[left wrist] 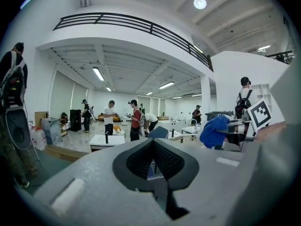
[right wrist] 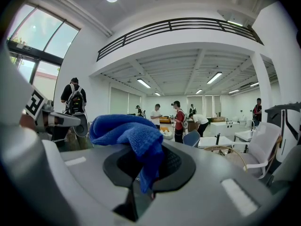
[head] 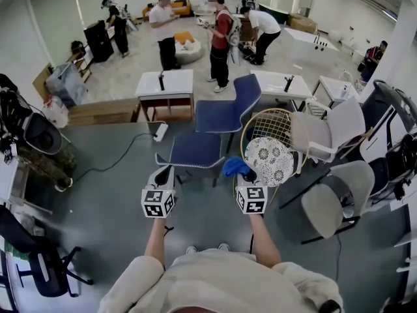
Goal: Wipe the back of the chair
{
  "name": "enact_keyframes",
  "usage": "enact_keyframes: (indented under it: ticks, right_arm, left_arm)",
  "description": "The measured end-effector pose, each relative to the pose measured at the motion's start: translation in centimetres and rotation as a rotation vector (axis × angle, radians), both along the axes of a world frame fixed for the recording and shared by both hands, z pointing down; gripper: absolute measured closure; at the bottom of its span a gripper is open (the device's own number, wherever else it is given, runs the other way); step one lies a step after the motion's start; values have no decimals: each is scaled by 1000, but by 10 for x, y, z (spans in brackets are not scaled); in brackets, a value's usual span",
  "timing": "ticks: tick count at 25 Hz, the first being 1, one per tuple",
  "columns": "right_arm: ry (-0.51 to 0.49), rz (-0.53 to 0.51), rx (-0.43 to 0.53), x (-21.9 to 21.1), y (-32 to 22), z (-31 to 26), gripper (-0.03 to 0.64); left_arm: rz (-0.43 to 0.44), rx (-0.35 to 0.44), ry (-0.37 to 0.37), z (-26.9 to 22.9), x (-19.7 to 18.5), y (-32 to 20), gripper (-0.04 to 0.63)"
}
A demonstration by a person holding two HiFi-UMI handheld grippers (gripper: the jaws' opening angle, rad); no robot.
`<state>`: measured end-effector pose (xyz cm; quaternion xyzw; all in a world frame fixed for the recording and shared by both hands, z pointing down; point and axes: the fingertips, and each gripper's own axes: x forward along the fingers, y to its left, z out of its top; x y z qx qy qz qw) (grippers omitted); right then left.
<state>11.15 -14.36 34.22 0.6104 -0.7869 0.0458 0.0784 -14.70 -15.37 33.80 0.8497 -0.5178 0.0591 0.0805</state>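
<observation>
Grey flooring spreads across a wide hall, and a blue moulded plastic chair stands on it just ahead of the person, facing them. Its curved backrest rises on the far side of the seat. White tables and a group of standing people are behind the chair, and a round wicker chair with a lacy patterned cushion crowds its right flank. The right gripper hangs at the seat's near right corner, its jaws pinching a blue knitted cloth. Most of the cloth is bunched above the jaws, which probably leaves a loose wad free to rub with. It touches no part of the chair and sits well short of the backrest. That fits either a reach towards the backrest or a pull away from it. The left gripper hovers over the seat's near left corner with its jaws pressed together on nothing. It may be kept empty so it can steady the chair, though nothing here settles that.
</observation>
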Motion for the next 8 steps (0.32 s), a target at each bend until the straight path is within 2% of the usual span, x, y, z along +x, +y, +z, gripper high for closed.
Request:
enact_keyframes:
  ticks: [8]
  right_arm:
    - [1, -8, 0, -3, 2, 3, 569]
  left_arm:
    - [1, 1, 5, 0, 1, 1, 595]
